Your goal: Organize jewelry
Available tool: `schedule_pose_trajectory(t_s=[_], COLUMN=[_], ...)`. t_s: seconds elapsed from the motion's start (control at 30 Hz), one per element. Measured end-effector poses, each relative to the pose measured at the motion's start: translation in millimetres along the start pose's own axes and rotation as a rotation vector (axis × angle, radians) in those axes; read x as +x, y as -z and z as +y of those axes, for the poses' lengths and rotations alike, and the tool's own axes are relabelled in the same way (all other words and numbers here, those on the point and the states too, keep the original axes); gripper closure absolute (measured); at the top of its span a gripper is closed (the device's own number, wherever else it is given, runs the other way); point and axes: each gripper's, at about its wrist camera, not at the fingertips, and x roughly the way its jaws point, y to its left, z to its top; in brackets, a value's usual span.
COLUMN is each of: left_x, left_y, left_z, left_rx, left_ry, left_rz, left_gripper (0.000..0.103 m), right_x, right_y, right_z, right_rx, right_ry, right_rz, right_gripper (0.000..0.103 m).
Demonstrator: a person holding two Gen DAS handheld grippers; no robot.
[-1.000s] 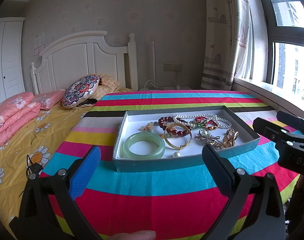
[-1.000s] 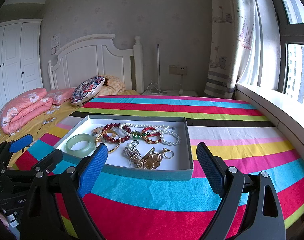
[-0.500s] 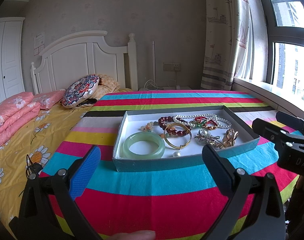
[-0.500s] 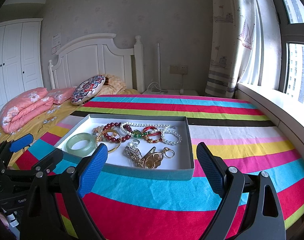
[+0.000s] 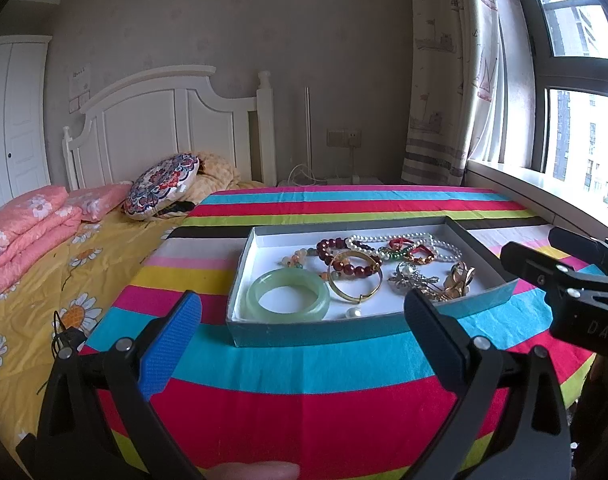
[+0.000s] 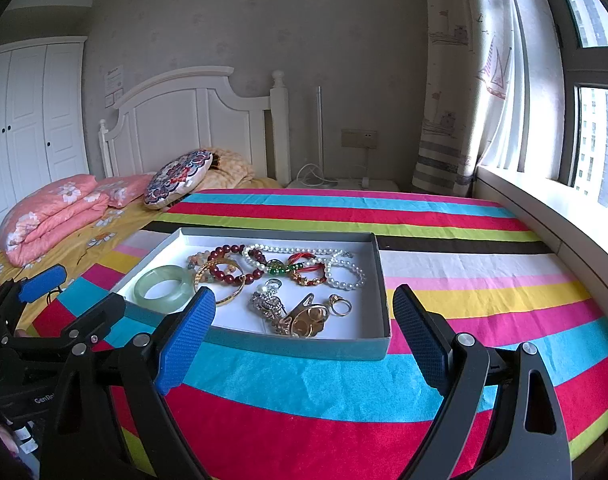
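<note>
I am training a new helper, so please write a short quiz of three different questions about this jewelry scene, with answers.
1. True or false: the green bangle lies inside the box.
2. Which item lies loose nearest the box's front wall in the left wrist view? A) a pearl B) a watch C) a coin
3. Fill in: both the left tool and the right tool are ____ and hold nothing.

Key: 1 true; 2 A; 3 open.
</note>
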Motion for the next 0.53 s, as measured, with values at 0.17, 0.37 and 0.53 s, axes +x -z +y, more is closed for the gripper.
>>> schedule_pose_trajectory(t_s=[0.17,0.37,0.53], left_x=[0,18,57], left_y=[2,4,18], left_z=[4,6,14], left_rx=[-0.037,-0.021,-0.034], left_ry=[0.015,0.022,0.019], left_rz=[0.01,0.138,0.493], left_gripper=[0.002,0.002,0.002], right_x=[2,7,44], right_y=[1,2,16], right_z=[4,3,9], right_rx=[-0.006,-0.012,-0.024], right_ry=[-0.009,-0.027,-0.043], right_rz=[0.006,0.037,0.295], right_gripper=[0.017,0.017,0.017])
